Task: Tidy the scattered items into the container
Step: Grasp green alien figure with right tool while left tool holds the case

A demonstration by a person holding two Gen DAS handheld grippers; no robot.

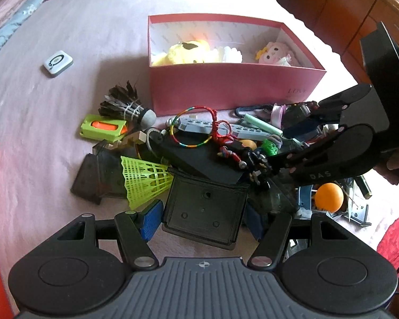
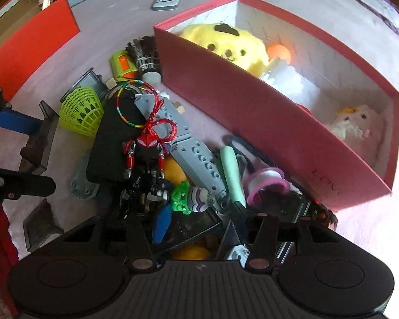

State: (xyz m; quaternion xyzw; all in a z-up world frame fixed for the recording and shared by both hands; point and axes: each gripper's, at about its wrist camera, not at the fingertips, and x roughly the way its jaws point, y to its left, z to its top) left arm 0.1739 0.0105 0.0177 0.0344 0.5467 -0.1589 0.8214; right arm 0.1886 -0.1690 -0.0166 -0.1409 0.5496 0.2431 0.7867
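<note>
My left claw (image 1: 203, 219) stands wide apart, its blue pads (image 1: 152, 219) on either side of a dark plastic tray (image 1: 204, 212) that lies flat at the near edge of the pile. The left pad sits just beside the tray's edge; the right pad is half hidden behind it, so I cannot tell whether either one touches.

My right claw (image 2: 199, 224) is low over the pile. One blue pad (image 2: 162, 224) shows near a green-headed figure (image 2: 188, 198); the other finger is lost in dark clutter, so I cannot tell how far apart the fingers are or whether they grip anything. From the left camera, the claw's black arms (image 1: 332, 143) reach into the heap from the right.

The pink box (image 1: 234, 90) stands open behind the pile, touching its far edge. Inside it lie a yellow plush (image 2: 226, 45), a white plush (image 2: 356, 125), an orange ball (image 2: 279, 51) and something white between them, too washed out to name.

Still outside: a black shuttlecock (image 1: 122, 103), a green shuttlecock (image 1: 143, 180), a striped ring (image 1: 194, 127) on red cord, a grey strip (image 2: 188, 154) with holes, a mint stick (image 2: 232, 175), a pink spool (image 2: 266, 183), and another orange ball (image 1: 328, 198). A white pad (image 1: 58, 63) lies well apart on the bedspread (image 1: 66, 133).
</note>
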